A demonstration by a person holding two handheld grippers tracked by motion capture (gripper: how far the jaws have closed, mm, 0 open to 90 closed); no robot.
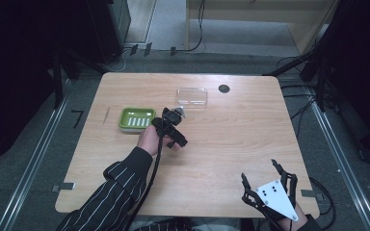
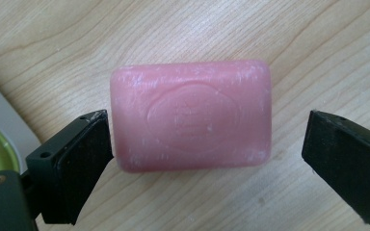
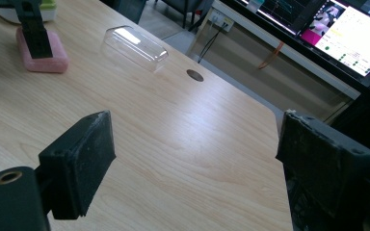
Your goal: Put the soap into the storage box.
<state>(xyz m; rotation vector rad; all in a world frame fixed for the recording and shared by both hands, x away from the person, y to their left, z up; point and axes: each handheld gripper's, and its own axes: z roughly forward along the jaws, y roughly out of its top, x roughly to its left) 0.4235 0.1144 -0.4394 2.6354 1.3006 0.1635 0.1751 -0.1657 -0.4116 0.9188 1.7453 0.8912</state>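
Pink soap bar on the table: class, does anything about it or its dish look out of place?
Yes. The pink soap bar lies bare on the wooden table, beside the green soap dish. The clear lid sits apart, farther back. The left gripper straddles the soap, open.

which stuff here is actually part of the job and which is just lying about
In the job:
- pink soap bar, lying on the table between the open jaws of the left hand-held gripper
- green soap dish, right beside it

Lying about:
- clear plastic lid, farther back
- round dark hole in the table
- right hand-held gripper, open and idle at the near edge
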